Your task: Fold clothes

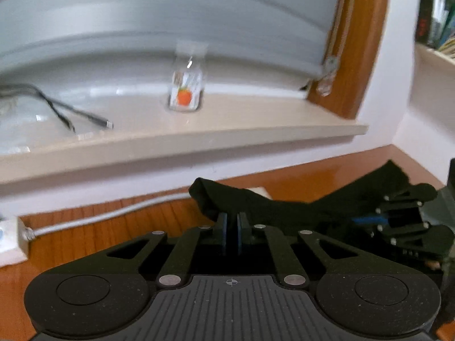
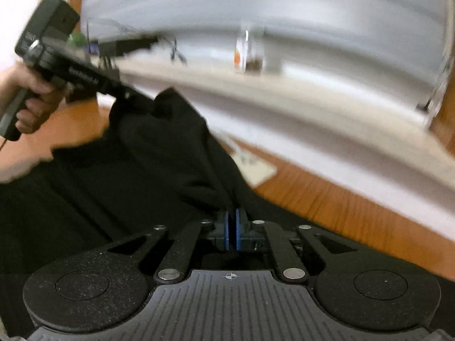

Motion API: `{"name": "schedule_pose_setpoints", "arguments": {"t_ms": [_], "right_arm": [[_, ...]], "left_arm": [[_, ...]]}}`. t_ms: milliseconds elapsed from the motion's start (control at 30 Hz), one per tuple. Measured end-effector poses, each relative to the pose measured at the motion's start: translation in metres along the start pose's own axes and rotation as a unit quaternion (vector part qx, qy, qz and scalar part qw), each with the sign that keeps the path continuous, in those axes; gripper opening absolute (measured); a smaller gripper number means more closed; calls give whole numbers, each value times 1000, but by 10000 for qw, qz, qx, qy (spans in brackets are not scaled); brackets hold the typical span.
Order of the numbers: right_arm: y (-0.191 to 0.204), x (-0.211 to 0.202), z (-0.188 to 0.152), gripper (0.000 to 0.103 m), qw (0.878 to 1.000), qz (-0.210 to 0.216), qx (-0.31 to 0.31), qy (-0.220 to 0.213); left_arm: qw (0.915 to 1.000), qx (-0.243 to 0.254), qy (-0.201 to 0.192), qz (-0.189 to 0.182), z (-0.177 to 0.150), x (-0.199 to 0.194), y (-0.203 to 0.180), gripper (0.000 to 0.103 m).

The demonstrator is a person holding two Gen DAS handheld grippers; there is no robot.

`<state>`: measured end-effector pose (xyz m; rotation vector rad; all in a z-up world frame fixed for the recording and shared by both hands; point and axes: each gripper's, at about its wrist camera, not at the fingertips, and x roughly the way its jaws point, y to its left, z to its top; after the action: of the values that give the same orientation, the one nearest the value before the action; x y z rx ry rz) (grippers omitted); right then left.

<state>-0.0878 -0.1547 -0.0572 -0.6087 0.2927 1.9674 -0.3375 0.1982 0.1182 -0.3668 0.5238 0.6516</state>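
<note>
Black garment (image 2: 136, 176) edge pinched in both claws, lifted over wooden tabletop (image 2: 327, 199)

Wooden table (image 1: 85, 227) bears black garment (image 1: 256, 201), paper (image 2: 256, 167), white cable (image 1: 113, 213).

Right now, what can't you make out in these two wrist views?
- Black garment: type unclear; bunched, and cut off by the left edge of the right wrist view.
- Bottle on the windowsill: label text blurred in both views.
- Left gripper, seen from the right wrist view: fingertips buried in cloth.
- Books: cropped by the left wrist view's edge.
</note>
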Motion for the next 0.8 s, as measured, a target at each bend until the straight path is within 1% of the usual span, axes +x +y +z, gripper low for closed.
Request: {"name": "schedule_pose_setpoints", "arguments": {"t_ms": [100,167,200,233,267,333,367,400,467,500,533,633,700,733,800], "right_arm": [[10,-28,8,6,9993,290,-56,-232],[22,-36,8,7,9985,494,-166,-192],[28,-36,6,13,9978,623,-181,-95],[35,-36,2,19,9970,738,-215,-19],[43,-37,-4,23,9964,799,-283,25],[51,-40,-13,47,9962,776,-388,68],[50,-41,-17,51,9965,739,-377,57],[49,-42,-20,52,9969,702,-366,46],[41,-44,-25,53,9981,571,-237,43],[35,-46,-27,53,9987,480,-152,30],[28,-48,-28,54,9992,385,-75,12],[10,-62,-37,60,9999,70,108,-72],[-5,-75,-46,63,9996,-183,202,-99],[-13,-82,-51,63,9991,-334,237,-96],[-31,-97,-64,64,9972,-654,357,-50]], "left_arm": [[10000,59,-27,28,3,-27,-6,7],[10000,4,79,-4,-5,-38,-2,7],[9999,-35,158,9,-12,-40,1,7],[9996,-55,248,102,-21,-41,5,8],[9992,-87,342,191,-30,-39,10,8],[9981,-230,484,292,-47,-37,23,8],[9977,-312,501,330,-53,-37,29,8],[9972,-394,518,368,-58,-36,36,8],[9961,-540,542,431,-66,-36,47,9],[9960,-572,534,435,-67,-36,50,12],[9960,-593,510,437,-67,-37,51,18],[9968,-543,426,391,-64,-34,45,29],[9975,-469,423,332,-61,-30,39,31],[9977,-419,435,313,-61,-27,35,35],[9978,-280,518,321,-62,-17,27,37]]}}
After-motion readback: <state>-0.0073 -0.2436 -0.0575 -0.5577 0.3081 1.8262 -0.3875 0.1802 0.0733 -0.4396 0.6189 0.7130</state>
